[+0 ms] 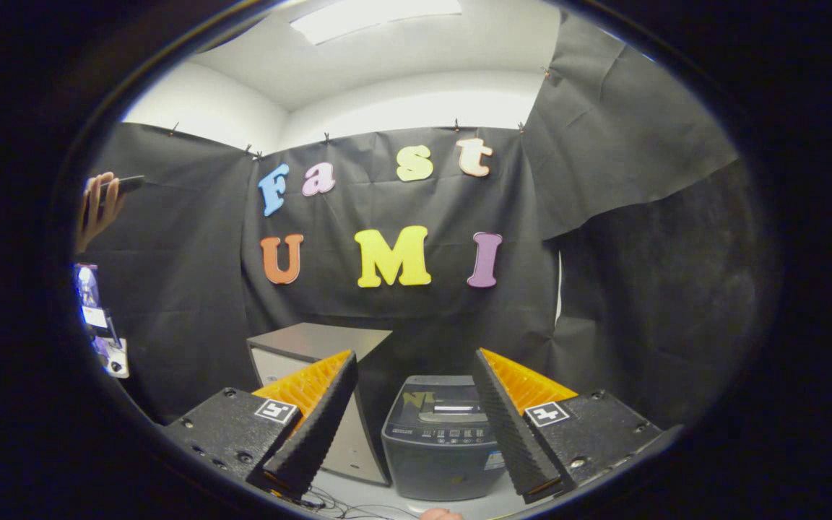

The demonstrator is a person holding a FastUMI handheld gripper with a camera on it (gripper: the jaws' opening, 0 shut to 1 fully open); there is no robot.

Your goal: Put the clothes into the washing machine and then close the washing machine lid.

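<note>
1. tongs (414, 404) spread wide apart, gripping nothing.
2. washing machine (439, 437) sits beyond the tongs, seen between the fingers, lid down.
3. grey cabinet (315, 347) stands just left of the washing machine.
4. hand (97, 209) raised far left of the washing machine, holding a dark object.

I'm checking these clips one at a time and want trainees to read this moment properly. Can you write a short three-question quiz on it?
1. True or false: the gripper is shut on a piece of clothing.
2. What stands just beside the washing machine, behind one gripper finger?
A) a laundry basket
B) a grey cabinet
C) a chair
3. Fill in: the washing machine sits ahead of the gripper, seen ____ its two fingers.

Key:
1. False. The fingers are spread apart with nothing held.
2. B, the grey cabinet.
3. Between. Its lid looks closed, though that is hard to confirm from here.
</note>
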